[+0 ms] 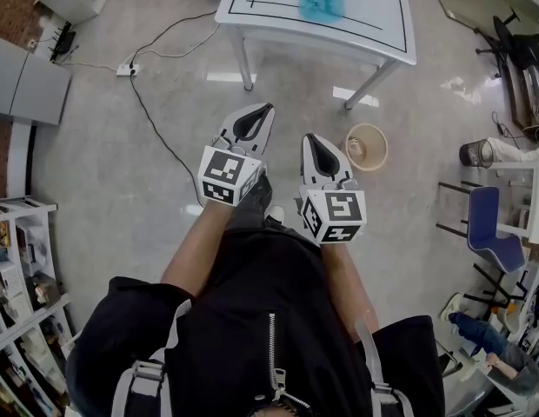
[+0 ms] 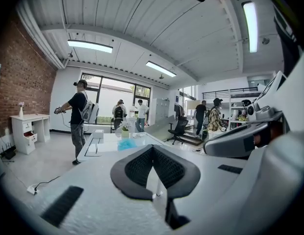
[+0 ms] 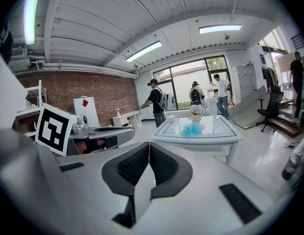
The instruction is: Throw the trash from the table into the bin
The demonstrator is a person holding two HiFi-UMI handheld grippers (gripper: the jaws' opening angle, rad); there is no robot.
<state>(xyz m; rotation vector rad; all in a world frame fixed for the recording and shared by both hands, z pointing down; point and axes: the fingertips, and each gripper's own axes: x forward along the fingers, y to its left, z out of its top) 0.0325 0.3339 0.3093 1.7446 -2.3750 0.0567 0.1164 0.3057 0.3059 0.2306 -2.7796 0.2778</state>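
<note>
- Close in on bench (image 1: 400, 33) ahead before reaching
- Note bin (image 1: 367, 146) on floor by bench leg, near right claw (image 1: 309, 139)
- Open left claw (image 1: 268, 109) or right claw on approach, both clenched on nothing now
- Grab blue trash (image 1: 322, 2) lying on bench top

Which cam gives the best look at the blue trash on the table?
Head view: the blue trash shows largest, from above, on the white table. Right gripper view shows it smaller, side-on, in front of a flower pot. Left gripper view catches only a small, distant patch.
</note>
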